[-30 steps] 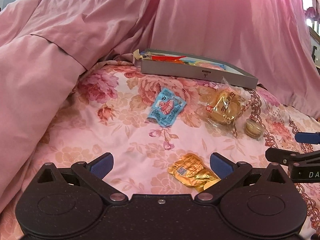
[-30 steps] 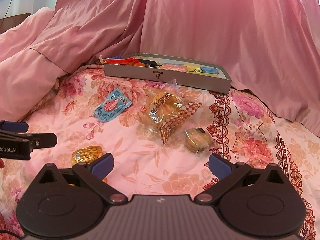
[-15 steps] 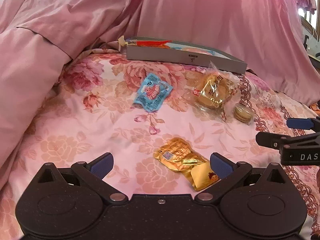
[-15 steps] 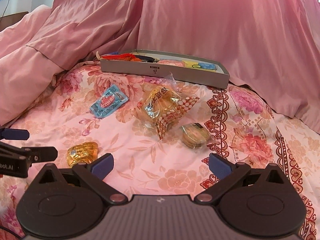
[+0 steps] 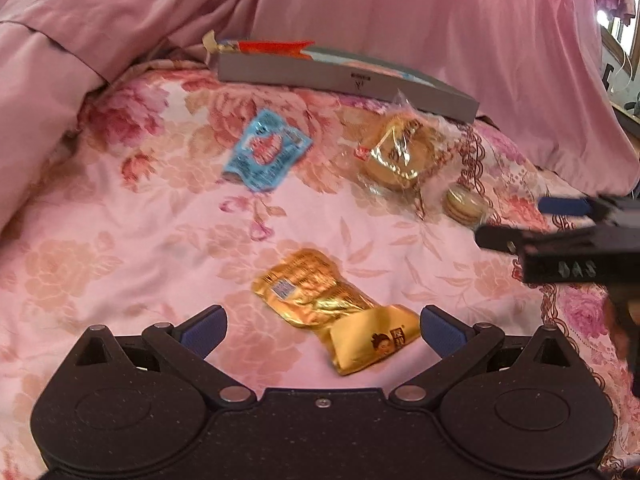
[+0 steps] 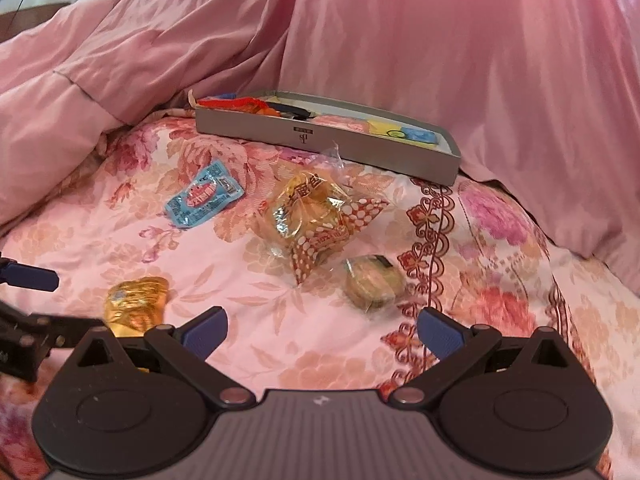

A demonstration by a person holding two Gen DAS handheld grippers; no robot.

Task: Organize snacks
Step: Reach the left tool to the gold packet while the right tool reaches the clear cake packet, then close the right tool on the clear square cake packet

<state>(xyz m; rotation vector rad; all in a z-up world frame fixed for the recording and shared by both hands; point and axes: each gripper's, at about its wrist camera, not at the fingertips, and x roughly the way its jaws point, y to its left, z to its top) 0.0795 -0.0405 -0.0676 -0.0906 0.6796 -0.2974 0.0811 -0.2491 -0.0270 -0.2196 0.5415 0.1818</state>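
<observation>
A gold foil snack packet (image 5: pixel 332 308) lies on the floral bedspread between the open fingers of my left gripper (image 5: pixel 322 330), untouched; it also shows in the right wrist view (image 6: pixel 134 306). A blue packet (image 5: pixel 268 154) (image 6: pixel 204 200), a clear-wrapped bread bun (image 5: pixel 400 152) (image 6: pixel 316 216) and a small round wrapped biscuit (image 5: pixel 464 204) (image 6: pixel 374 282) lie farther back. My right gripper (image 6: pixel 322 330) is open and empty, just short of the biscuit. A grey tray (image 5: pixel 304 74) (image 6: pixel 320 140) holding several snacks stands at the back.
Pink duvet folds (image 6: pixel 120 80) rise at the left and behind the tray. The right gripper's side (image 5: pixel 560 248) shows at the right of the left wrist view; the left gripper's side (image 6: pixel 28 316) shows at the left of the right wrist view.
My left gripper has moved forward and lower, so the gold packet now sits between its fingers. My right gripper has moved forward toward the round biscuit. Both stay open.
</observation>
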